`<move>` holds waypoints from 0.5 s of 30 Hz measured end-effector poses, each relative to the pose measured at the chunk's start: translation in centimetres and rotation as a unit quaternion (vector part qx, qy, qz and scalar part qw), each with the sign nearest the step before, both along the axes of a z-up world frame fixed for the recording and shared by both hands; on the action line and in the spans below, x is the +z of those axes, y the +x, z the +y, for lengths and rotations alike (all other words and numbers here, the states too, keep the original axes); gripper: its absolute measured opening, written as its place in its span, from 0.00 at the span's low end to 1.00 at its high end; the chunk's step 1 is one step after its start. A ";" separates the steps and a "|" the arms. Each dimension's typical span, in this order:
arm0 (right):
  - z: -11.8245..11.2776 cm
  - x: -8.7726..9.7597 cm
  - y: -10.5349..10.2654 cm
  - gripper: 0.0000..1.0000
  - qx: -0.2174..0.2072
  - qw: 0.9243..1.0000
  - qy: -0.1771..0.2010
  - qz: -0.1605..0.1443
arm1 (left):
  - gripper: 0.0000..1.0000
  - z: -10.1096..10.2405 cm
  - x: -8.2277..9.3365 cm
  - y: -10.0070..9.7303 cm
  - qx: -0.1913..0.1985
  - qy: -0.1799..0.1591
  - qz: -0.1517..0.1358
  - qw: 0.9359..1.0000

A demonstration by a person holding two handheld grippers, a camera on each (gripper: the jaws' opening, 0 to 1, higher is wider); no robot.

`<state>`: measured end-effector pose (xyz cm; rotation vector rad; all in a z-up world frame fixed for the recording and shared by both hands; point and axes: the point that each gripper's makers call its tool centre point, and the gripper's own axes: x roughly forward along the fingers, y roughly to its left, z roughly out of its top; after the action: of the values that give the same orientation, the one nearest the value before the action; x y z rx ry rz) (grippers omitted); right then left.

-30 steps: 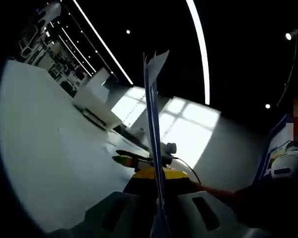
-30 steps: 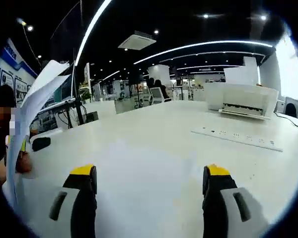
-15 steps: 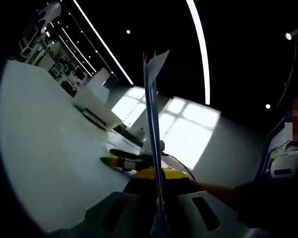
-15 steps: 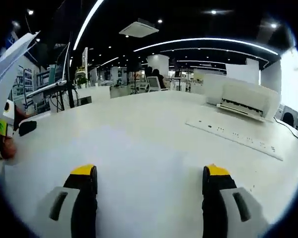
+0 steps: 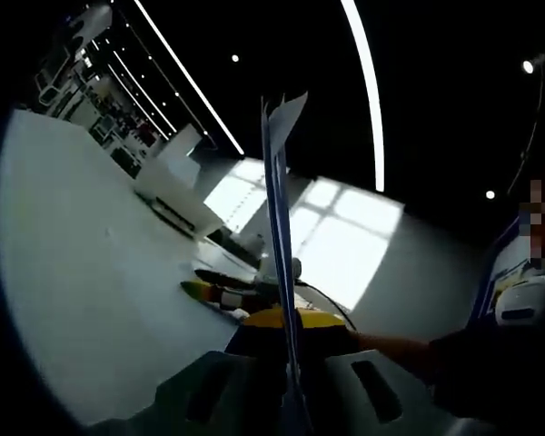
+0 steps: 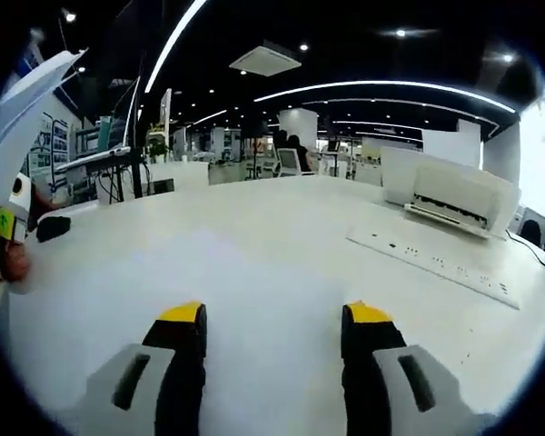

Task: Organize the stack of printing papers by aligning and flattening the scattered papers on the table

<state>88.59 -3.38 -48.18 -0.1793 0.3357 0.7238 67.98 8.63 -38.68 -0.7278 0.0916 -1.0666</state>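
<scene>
Papers (image 5: pixel 277 218) upright between left tongs (image 5: pixel 289 363)

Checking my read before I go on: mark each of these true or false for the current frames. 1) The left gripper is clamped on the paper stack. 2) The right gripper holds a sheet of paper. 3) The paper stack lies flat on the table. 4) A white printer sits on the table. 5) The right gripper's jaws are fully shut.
1) True. The left gripper is shut on the paper stack, seen edge-on.
2) False. The right gripper has nothing between its jaws; bare table shows there.
3) False. The stack stands upright, held up off the table.
4) True. The white printer sits at the far right of the right gripper view.
5) False. The jaws stand apart with a clear gap.
</scene>
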 end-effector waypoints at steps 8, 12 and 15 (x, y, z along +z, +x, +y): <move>-1.3 -0.1 1.2 0.21 -0.033 0.999 0.007 0.015 | 0.06 -0.3 0.2 -0.3 0.000 0.001 -0.001 1.000; -1.7 -0.1 1.1 0.17 -0.043 0.999 0.016 0.026 | 0.06 -0.4 0.3 -0.4 0.000 0.001 -0.001 1.000; -2.0 -0.1 0.8 0.05 -0.055 0.997 0.027 0.040 | 0.06 -0.5 0.4 -0.6 0.000 0.001 -0.001 1.000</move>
<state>89.34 -5.41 -48.26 -0.0802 0.4000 0.6308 67.41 8.08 -38.31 -0.7251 0.0910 -1.0676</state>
